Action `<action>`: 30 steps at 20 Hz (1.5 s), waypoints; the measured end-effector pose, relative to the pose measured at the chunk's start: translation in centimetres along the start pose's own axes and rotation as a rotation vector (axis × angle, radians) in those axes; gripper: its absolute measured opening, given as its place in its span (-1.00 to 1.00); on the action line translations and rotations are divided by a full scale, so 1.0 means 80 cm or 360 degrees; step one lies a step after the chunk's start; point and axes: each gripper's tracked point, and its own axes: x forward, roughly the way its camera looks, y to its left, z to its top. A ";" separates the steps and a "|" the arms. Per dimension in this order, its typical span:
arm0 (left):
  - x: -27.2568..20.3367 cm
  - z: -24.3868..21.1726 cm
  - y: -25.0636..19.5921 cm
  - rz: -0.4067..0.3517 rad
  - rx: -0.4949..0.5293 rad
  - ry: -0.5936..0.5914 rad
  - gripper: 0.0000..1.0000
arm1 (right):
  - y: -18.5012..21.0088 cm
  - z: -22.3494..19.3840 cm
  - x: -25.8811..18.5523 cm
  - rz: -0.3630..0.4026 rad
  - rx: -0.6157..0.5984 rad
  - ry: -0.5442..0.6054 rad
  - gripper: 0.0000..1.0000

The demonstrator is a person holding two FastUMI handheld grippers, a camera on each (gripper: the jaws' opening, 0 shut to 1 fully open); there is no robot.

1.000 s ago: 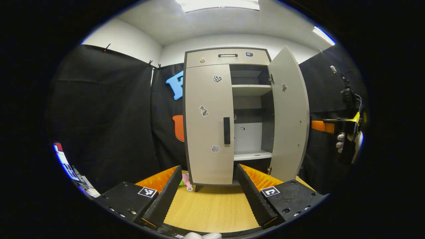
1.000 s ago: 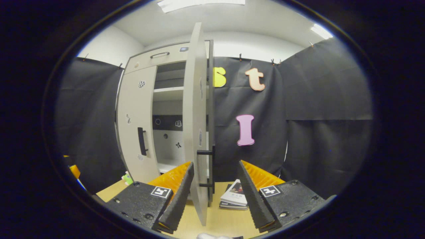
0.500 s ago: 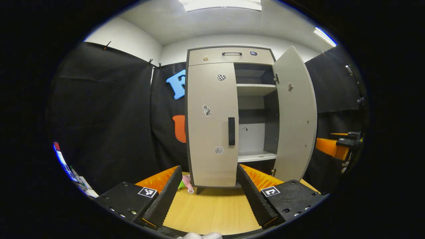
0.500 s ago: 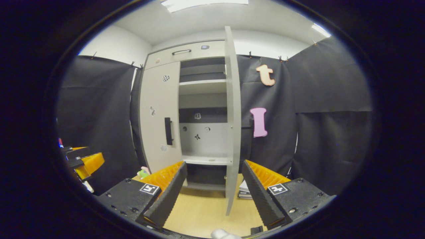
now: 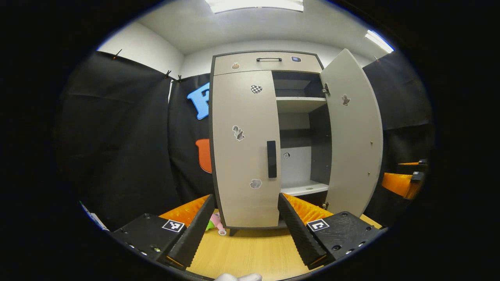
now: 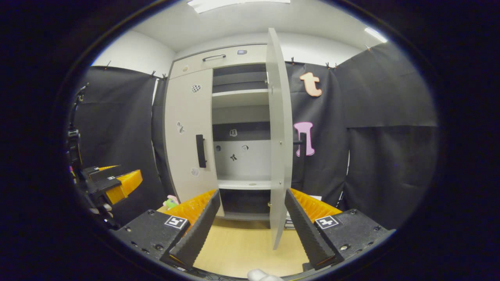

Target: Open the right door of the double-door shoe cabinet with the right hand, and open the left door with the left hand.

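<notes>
Left gripper (image 5: 242,226) sits open w/ nothing between the fingers, aimed at the cabinet (image 5: 265,62), near its base but not touching. From the left: a small pink-green toy (image 5: 214,223) lies on the floor (image 5: 250,249) by the cabinet's left foot. Left door (image 5: 242,148) is shut, its dark handle (image 5: 272,159) on the inner edge, untouched. Right of it the shelves (image 5: 300,104) show, bare as far as I can tell. Right door (image 5: 353,136) is swung out wide. Right gripper (image 6: 250,226) is also open and empty, set back from the door edge, not in contact.

Progress, as I judge it: right-hand half done; left half not begun. Left gripper needs to reach the handle, close on it and pull the door out leftward.

Writing: none legible. Stickers on doors and back panel, e.g. a checkered heart (image 5: 256,89), are pics only, too small for text. Square coded tags (image 5: 173,225) sit on the gripper bodies. Books (image 6: 291,222) lie low, just right of the right door, covers unreadable.
</notes>
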 end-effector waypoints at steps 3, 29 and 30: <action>0.047 0.014 -0.020 -0.0056 -0.0031 -0.0047 0.96 | 0.000 0.011 0.003 -0.0012 -0.0024 -0.0013 1.00; 0.341 -0.003 -0.094 -0.0112 -0.0014 -0.0070 0.62 | -0.010 0.014 0.031 -0.0104 -0.0101 0.0035 1.00; 0.341 -0.003 -0.095 -0.0135 -0.0007 -0.0064 0.53 | -0.009 0.014 0.030 -0.0102 -0.0102 0.0032 1.00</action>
